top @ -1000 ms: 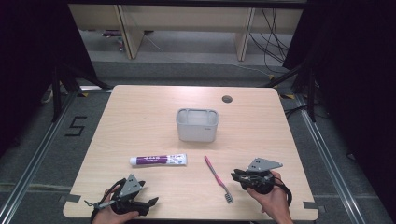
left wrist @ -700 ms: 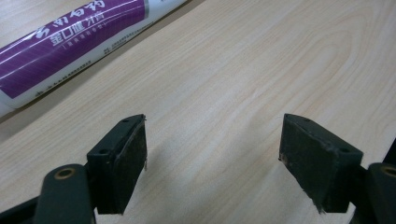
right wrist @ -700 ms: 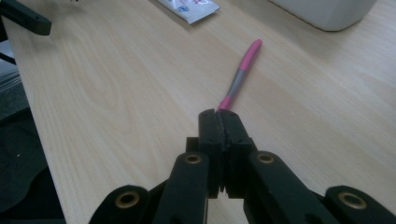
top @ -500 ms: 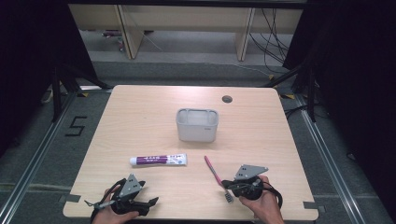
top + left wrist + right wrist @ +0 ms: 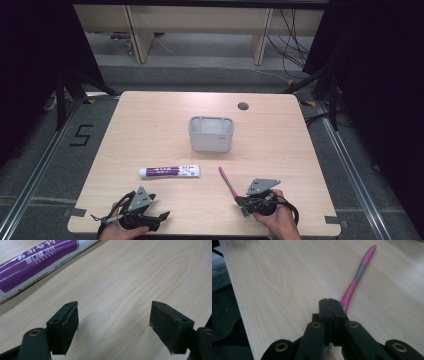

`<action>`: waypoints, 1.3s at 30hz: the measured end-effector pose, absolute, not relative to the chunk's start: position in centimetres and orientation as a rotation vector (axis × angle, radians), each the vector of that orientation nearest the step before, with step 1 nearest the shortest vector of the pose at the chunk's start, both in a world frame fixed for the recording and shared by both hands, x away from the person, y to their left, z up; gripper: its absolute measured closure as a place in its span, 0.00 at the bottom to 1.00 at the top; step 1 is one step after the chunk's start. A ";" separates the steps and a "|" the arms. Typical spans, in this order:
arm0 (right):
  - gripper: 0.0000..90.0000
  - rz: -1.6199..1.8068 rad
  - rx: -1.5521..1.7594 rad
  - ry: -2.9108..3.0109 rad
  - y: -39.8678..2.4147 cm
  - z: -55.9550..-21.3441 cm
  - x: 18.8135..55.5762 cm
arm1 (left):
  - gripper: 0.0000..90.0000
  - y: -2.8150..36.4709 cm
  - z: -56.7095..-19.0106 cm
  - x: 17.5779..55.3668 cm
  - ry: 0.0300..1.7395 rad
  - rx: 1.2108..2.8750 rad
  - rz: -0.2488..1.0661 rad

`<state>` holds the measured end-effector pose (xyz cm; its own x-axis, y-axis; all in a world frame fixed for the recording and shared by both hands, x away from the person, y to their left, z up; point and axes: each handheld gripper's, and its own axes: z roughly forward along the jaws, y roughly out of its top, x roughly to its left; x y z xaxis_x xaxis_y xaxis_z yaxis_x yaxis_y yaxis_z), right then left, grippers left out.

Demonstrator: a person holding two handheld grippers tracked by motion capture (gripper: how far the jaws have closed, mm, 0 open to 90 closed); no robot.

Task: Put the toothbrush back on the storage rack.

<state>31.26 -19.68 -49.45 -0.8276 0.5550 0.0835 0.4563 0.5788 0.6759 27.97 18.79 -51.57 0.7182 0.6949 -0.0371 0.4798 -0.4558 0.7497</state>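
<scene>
Pink toothbrush [image 5: 359, 275] beside right gripper [image 5: 329, 305]

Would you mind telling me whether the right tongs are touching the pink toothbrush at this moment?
Touching. In the right gripper view, the right tongs are pressed shut and the toothbrush runs straight in between them, with its near end showing below the jaws.

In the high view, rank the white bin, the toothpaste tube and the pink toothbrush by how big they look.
1. White bin, clearly largest.
2. Toothpaste tube.
3. Pink toothbrush, thinnest; its near end is hidden under the right tongs, so its full length is unsure.
</scene>
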 end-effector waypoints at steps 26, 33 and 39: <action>1.00 0.972 0.887 2.648 -21.6 -50.0 32.1 | 0.25 18.8 -51.6 27.9 0.892 2.130 0.351; 1.00 0.965 0.939 2.614 -22.7 -49.9 32.8 | 0.25 18.8 -51.6 27.9 0.888 2.142 0.356; 1.00 0.951 0.975 2.588 -23.6 -49.9 33.9 | 0.25 18.7 -51.6 28.0 0.888 2.151 0.361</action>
